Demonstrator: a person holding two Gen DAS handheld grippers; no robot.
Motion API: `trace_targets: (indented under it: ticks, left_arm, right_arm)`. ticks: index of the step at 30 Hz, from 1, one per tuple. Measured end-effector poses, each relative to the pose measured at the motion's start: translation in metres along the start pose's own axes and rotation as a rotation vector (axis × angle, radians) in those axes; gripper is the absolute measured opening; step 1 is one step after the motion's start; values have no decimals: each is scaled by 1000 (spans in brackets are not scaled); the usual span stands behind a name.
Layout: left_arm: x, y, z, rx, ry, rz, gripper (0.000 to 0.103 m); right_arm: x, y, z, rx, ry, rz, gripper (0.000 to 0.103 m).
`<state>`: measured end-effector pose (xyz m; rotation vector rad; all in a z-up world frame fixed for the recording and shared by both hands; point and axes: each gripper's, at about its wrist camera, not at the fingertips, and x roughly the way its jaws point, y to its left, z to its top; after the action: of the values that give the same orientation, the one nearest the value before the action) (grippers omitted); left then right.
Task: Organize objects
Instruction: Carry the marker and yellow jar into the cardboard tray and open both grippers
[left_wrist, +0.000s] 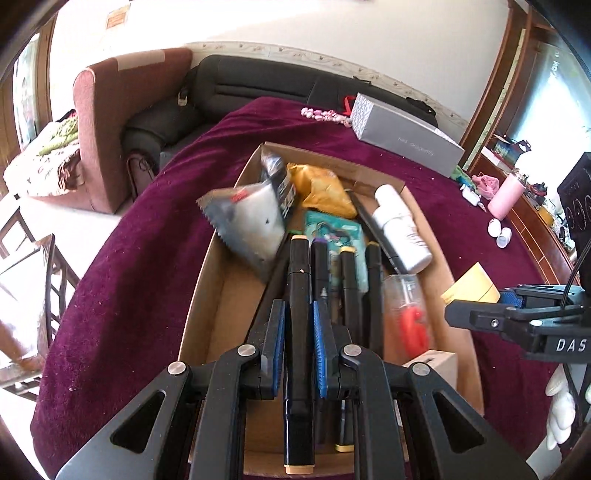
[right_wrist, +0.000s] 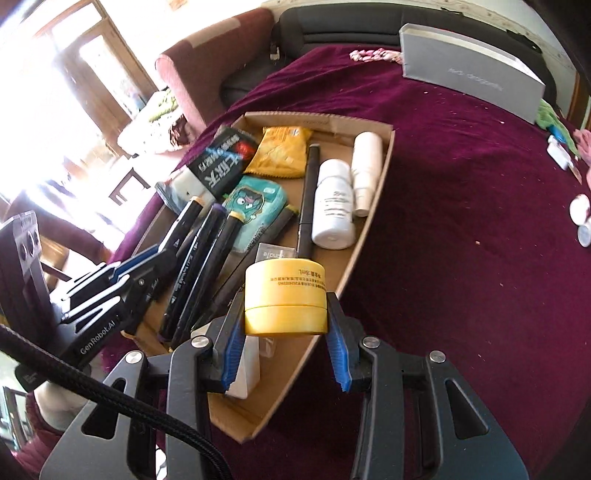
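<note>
While over box (left_wrist: 229, 295), claw-clamped marker (left_wrist: 299, 295), jar (right_wrist: 285, 301).

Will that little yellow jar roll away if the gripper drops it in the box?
Probably, if it lands on its side: the yellow jar is round, so it could roll. Landing on its flat end, it looks squat enough to stay put. The right gripper pinches its smooth curved wall, so it might slip. The cardboard box walls and packed items should stop it.

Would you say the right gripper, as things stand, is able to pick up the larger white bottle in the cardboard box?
Probably not yet: the right gripper is shut on the yellow jar, so its jaws are occupied. The white bottle itself lies uncovered in the cardboard box, so the way looks free once the jar is set down.
</note>
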<state>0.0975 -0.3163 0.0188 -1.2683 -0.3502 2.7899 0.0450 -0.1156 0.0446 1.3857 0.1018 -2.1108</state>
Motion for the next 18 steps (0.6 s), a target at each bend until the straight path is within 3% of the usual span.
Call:
trace_targets:
  ticks: [14,18]
  left_arm:
    - [5,6,-3,-39,6,-35,12]
    - [4,6,-3,-49,5,-35,18]
  right_arm:
    - [22,14,-5,-63,38,-76,38]
    - [21,14,-6,-64,25,-95,38]
